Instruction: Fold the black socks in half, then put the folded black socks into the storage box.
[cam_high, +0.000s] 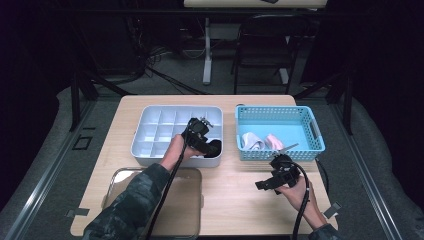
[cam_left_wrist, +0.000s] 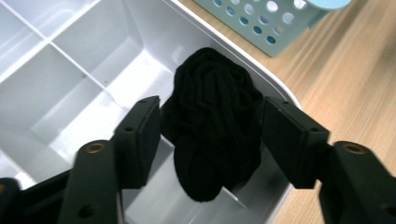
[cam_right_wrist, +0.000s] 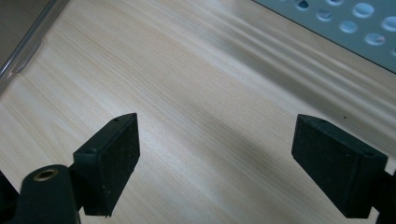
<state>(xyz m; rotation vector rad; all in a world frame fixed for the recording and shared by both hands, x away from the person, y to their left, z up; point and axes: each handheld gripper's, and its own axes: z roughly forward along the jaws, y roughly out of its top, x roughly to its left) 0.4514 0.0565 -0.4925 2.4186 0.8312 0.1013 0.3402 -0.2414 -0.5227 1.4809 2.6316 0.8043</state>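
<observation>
A rolled black sock (cam_left_wrist: 212, 93) lies in the front right compartment of the white divided tray (cam_left_wrist: 70, 70), against a divider. My left gripper (cam_left_wrist: 212, 135) hovers over it with a pad on either side of the sock, open and not squeezing it. From above, the left gripper (cam_high: 210, 144) sits at the white tray's (cam_high: 150, 120) near right corner, by the black sock (cam_high: 215, 148). My right gripper (cam_high: 261, 185) is held open above bare table in front of the blue basket (cam_high: 312, 125), nothing between its jaws (cam_right_wrist: 215, 154).
The blue perforated basket (cam_right_wrist: 355, 28) holds a white-grey sock (cam_high: 251, 141) and a pink one (cam_high: 274, 141). A clear flat lid (cam_high: 192, 200) lies at the table's near left, its edge (cam_right_wrist: 28, 42) in the right gripper view. A chair and table legs stand beyond the table.
</observation>
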